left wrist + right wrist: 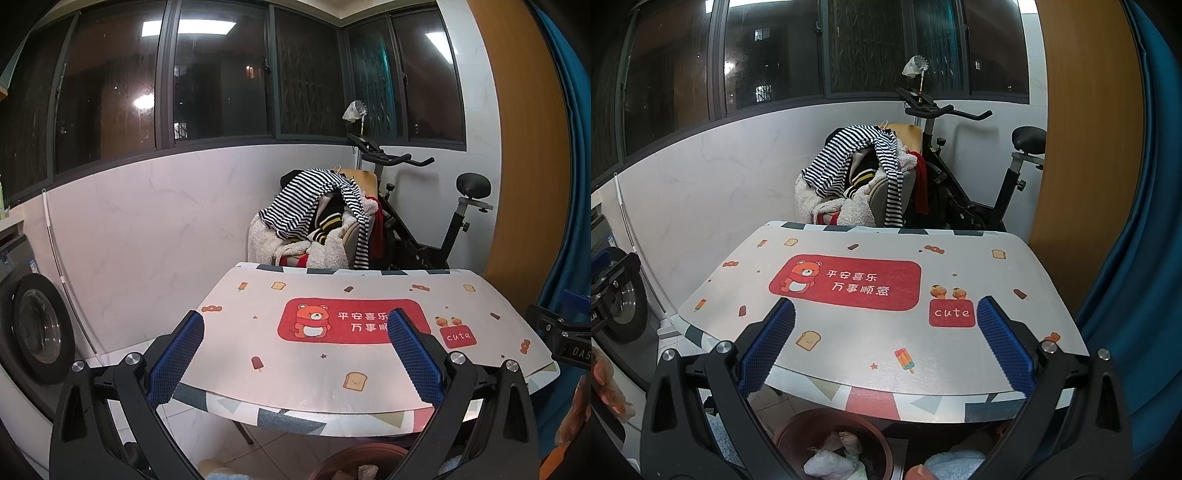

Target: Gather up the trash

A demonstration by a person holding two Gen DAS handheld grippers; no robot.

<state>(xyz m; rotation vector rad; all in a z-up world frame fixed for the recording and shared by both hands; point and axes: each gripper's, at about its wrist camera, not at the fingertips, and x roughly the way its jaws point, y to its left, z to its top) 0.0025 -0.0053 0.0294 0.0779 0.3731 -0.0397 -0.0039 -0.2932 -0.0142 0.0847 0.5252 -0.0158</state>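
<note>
- Crumpled white trash [831, 461] already lies in the reddish-brown bin [783, 435], which stands on the floor below the near edge of the table [923, 391].
- No loose trash shows on the printed mat [849, 332] in either wrist view; its surface looks bare between the blue pads.
- The right gripper [886, 321] hovers above the mat with its fingers wide apart and nothing between them.
- The left gripper [295, 328] likewise hangs over the mat, jaws spread and empty.
- Relative to both grippers, the bin sits down and toward the person, beneath the fingers rather than ahead of them. From the right wrist view it lies below and slightly left of centre, so the right hand appears nearer to it.
- Judging from this, collection looks finished or close to it; any remaining piece would have to be off the table, out of view.
- A clothes-heaped chair [314, 221] and exercise bike [424, 221] stand well beyond the table.
</note>
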